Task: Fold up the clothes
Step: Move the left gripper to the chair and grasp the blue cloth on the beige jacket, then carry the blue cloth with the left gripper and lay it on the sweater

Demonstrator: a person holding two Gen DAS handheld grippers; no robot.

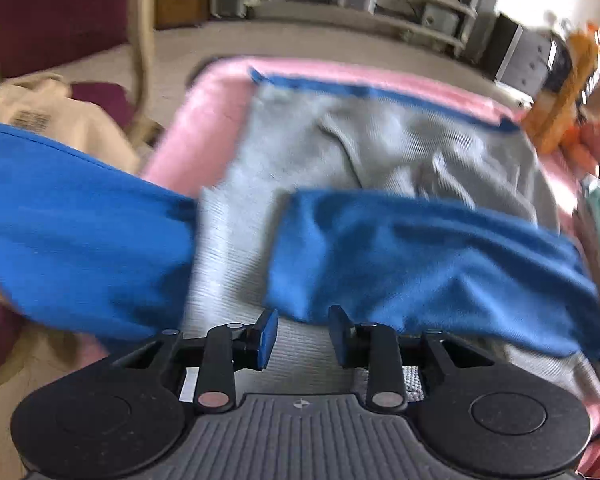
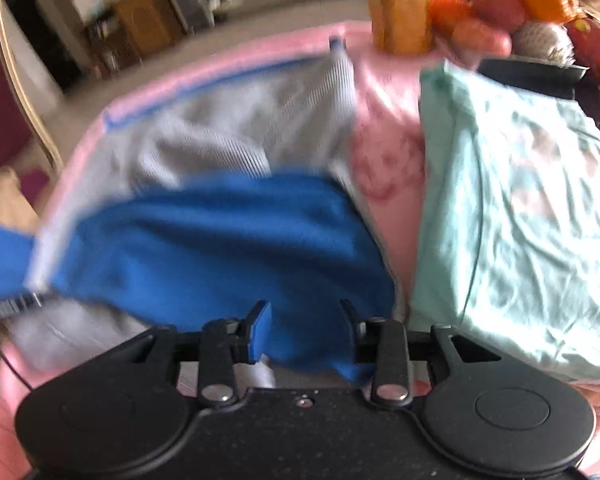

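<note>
Premises: a lived-in home room. Evidence: ahead of the left gripper, a pink table cover (image 1: pixel 220 92) with low shelving units (image 1: pixel 380 4) along the far wall; ahead and right of the right gripper, a bowl of fruit (image 2: pixel 540 12); far left, a maroon chair (image 2: pixel 4 92).

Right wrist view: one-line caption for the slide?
Open right tongs over a blue sleeve folded across a grey top, beside a mint shirt.
</note>
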